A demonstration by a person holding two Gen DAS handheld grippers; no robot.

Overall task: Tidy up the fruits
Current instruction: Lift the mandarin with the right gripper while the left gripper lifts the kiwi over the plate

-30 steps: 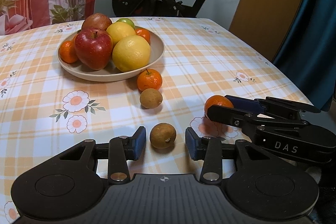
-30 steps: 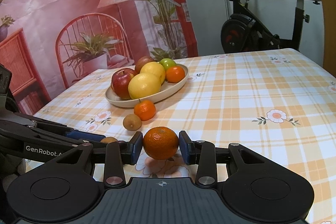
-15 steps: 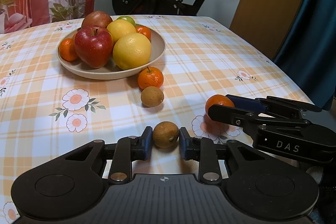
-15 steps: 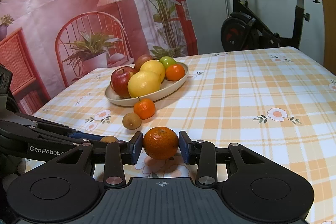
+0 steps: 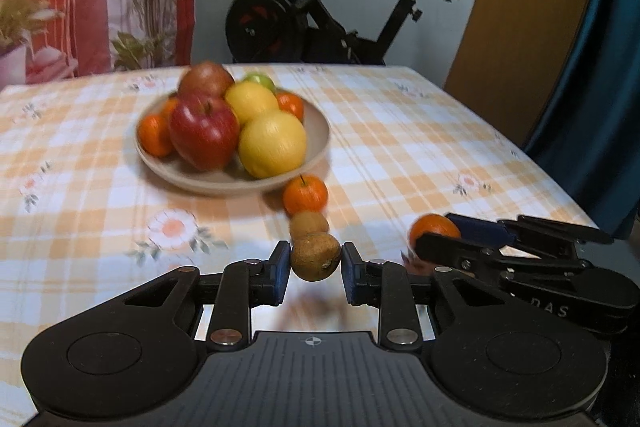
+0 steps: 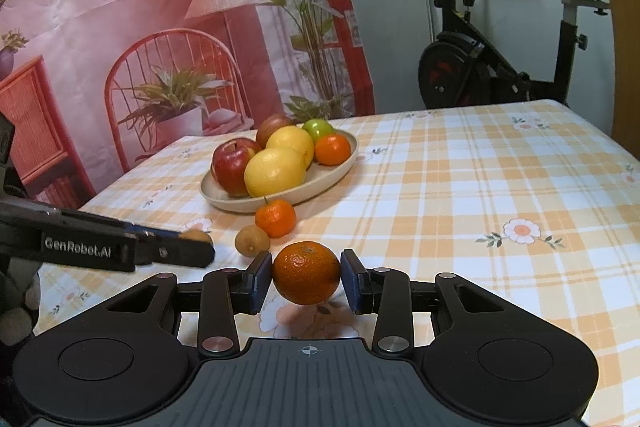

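From my left tool (image 5: pixel 315 264), the pads are clamped on a brown kiwi (image 5: pixel 315 256), lifted just off the checked surface (image 5: pixel 420 147). A second kiwi (image 5: pixel 309 224) and a small tangerine (image 5: pixel 305 193) lie just beyond, before the fruit plate (image 5: pixel 316 143).

From my right tool (image 6: pixel 307 279), the pads grip an orange (image 6: pixel 306 273) above the surface. The plate (image 6: pixel 340 171) sits farther back; my left tool pokes in at left.

Checked table (image 6: pixel 460 187), plate (image 6: pixel 340 173), tangerine (image 6: pixel 276 217), kiwi (image 6: pixel 251 240)
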